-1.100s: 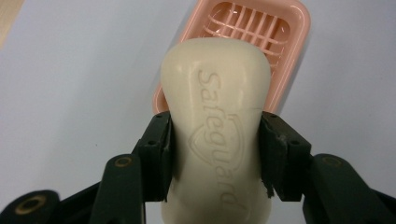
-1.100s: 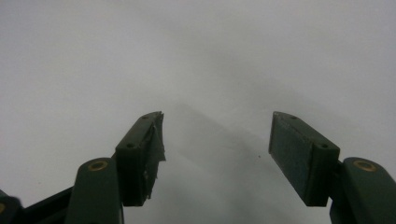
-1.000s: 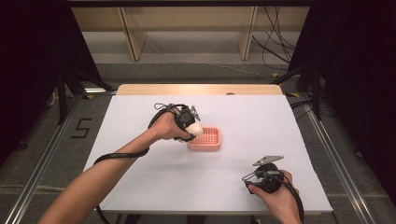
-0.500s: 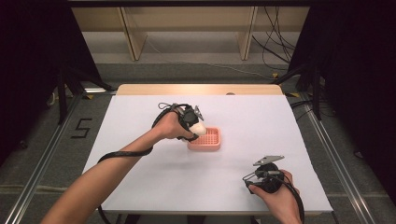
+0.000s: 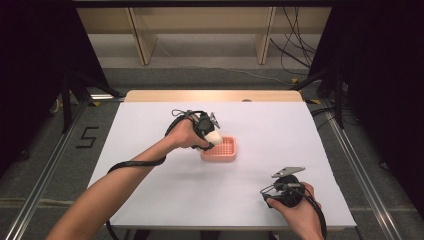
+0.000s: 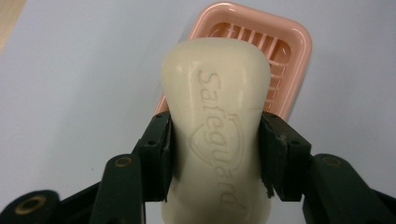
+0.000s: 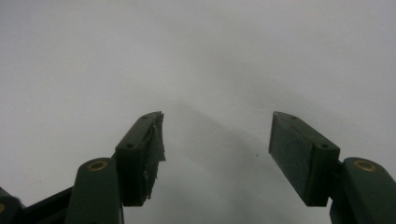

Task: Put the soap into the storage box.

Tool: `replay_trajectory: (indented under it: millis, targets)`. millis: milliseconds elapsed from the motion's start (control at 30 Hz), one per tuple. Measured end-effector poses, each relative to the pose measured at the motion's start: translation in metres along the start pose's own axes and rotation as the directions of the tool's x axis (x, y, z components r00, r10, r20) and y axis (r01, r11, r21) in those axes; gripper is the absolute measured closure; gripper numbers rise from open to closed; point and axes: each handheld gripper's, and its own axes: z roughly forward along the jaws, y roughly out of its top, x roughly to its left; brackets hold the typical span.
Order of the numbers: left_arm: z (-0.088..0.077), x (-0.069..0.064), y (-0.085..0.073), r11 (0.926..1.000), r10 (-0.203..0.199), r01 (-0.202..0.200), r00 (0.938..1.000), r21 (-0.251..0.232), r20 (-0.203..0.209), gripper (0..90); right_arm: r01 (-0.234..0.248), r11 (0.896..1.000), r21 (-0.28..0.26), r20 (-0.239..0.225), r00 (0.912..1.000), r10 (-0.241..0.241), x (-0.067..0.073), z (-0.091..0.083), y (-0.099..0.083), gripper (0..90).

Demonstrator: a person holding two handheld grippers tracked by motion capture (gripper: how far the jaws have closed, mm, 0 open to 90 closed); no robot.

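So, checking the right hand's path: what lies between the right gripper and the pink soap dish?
Bare white table, per the high view, between right gripper and soap dish.

A cream-coloured soap bar [image 6: 215, 126], embossed with "Safeguard", is held lengthwise above the near edge of a pink soap dish [image 6: 285, 51], clamped by its two long sides. The rectangular dish [image 5: 221, 148], round-cornered with a slatted floor, is seen lying flat and empty near the middle of the white counter [image 5: 150, 185].
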Motion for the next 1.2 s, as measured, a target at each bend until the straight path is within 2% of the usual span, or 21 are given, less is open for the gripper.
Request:
replay_trajectory:
  millis: [33, 67, 667, 767, 833, 867, 933, 1200]
  targets:
    - [0.0, -0.001, 0.0, 0.9999, -0.01, 0.01, 1.0, -0.004, 0.0, 49.0, 0.001, 1.0, -0.001, 0.0, 1.0, -0.001, 0.0, 0.0, 0.0, 36.1]
    - [0.0, 0.0, 0.001, 1.0, 0.001, -0.001, 1.0, -0.006, -0.003, 49.0, 0.0, 1.0, -0.001, 0.0, 1.0, 0.0, 0.0, 0.0, 0.0, 36.1]
    - [0.008, -0.003, 0.006, 0.9999, 0.01, -0.01, 0.9999, -0.01, 0.009, 49.0, 0.008, 1.0, 0.0, 0.0, 1.0, -0.008, 0.001, 0.001, 0.0, 36.1]
    - [0.009, -0.004, 0.007, 0.9997, -0.004, 0.004, 1.0, -0.024, 0.009, 49.0, 0.012, 1.0, 0.005, -0.002, 0.9999, -0.012, 0.001, 0.001, 0.0, 36.1]
    - [0.01, -0.003, 0.007, 0.9998, 0.01, -0.009, 0.9999, -0.019, 0.005, 49.0, -0.002, 1.0, 0.013, -0.005, 1.0, 0.002, 0.002, 0.001, 0.0, 36.1]
    - [0.01, -0.002, 0.007, 0.9998, 0.018, -0.018, 0.9998, -0.013, 0.005, 49.0, 0.01, 1.0, 0.002, -0.001, 1.0, -0.01, 0.002, 0.001, 0.0, 36.1]
    - [0.012, -0.003, 0.007, 0.9997, 0.005, -0.005, 1.0, -0.024, 0.007, 49.0, 0.012, 1.0, 0.003, -0.001, 0.9999, -0.012, 0.001, 0.001, 0.0, 36.1]
    - [0.016, -0.004, 0.009, 0.9995, 0.008, -0.008, 0.9999, -0.032, 0.009, 49.0, 0.012, 1.0, 0.003, -0.001, 0.9999, -0.012, 0.002, 0.001, 0.0, 36.1]
